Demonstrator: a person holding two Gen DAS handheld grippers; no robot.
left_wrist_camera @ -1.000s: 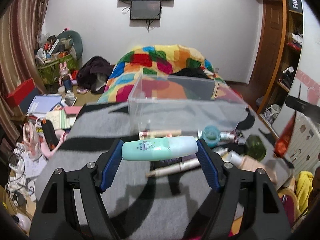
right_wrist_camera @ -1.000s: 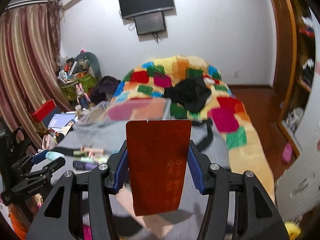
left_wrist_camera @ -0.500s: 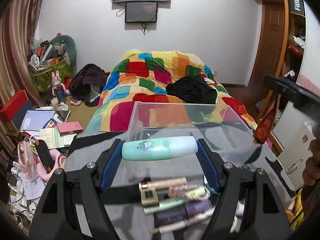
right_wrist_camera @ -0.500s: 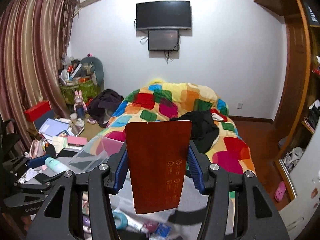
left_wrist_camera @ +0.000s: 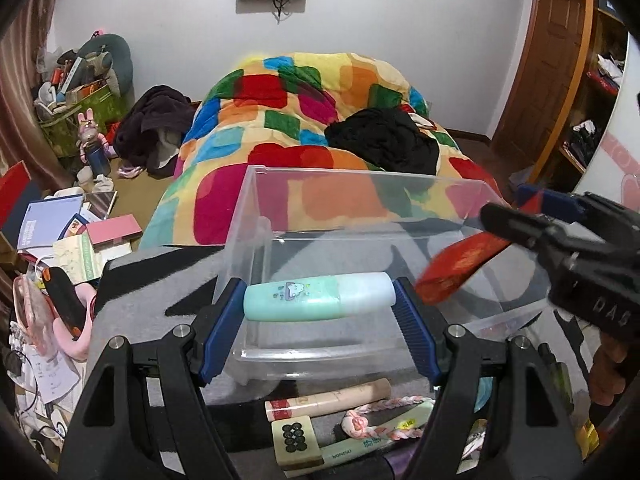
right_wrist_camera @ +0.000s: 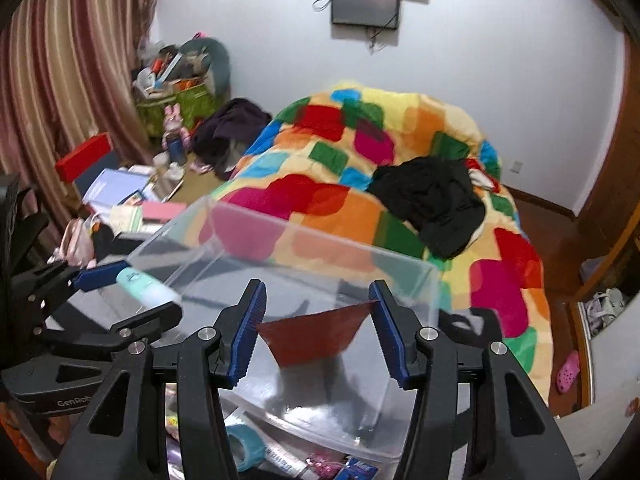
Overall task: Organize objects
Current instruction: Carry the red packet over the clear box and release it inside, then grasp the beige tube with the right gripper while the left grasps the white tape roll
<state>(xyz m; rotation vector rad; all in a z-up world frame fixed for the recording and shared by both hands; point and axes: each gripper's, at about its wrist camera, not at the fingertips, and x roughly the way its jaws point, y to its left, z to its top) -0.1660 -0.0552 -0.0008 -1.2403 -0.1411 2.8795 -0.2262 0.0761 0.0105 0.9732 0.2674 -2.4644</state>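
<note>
A mint-green tube (left_wrist_camera: 304, 300) lies crosswise between the blue pads of my left gripper (left_wrist_camera: 318, 288), which is shut on it just above the near part of a clear plastic box (left_wrist_camera: 256, 216). My right gripper (right_wrist_camera: 318, 292) is shut on a red packet (right_wrist_camera: 316, 336), whose top edge spans the pads while the rest tips forward and down into the box (right_wrist_camera: 320, 236). In the left wrist view the right gripper (left_wrist_camera: 504, 210) reaches in from the right with the red packet (left_wrist_camera: 460, 264) over the box. The left gripper (right_wrist_camera: 136, 292) with the tube (right_wrist_camera: 144, 286) shows at the left of the right wrist view.
In front of the box, on a grey cloth (left_wrist_camera: 152, 288), lie a beige tube (left_wrist_camera: 328, 396), a mahjong tile (left_wrist_camera: 296, 436), a braided cord (left_wrist_camera: 384, 412) and other small items. Behind is a bed with a patchwork quilt (left_wrist_camera: 312, 120). Books and clutter (left_wrist_camera: 72, 232) fill the left.
Both grippers moved forward until they hang over the clear box. The red packet went from upright to tipped forward into the box. The tube stays gripped.
</note>
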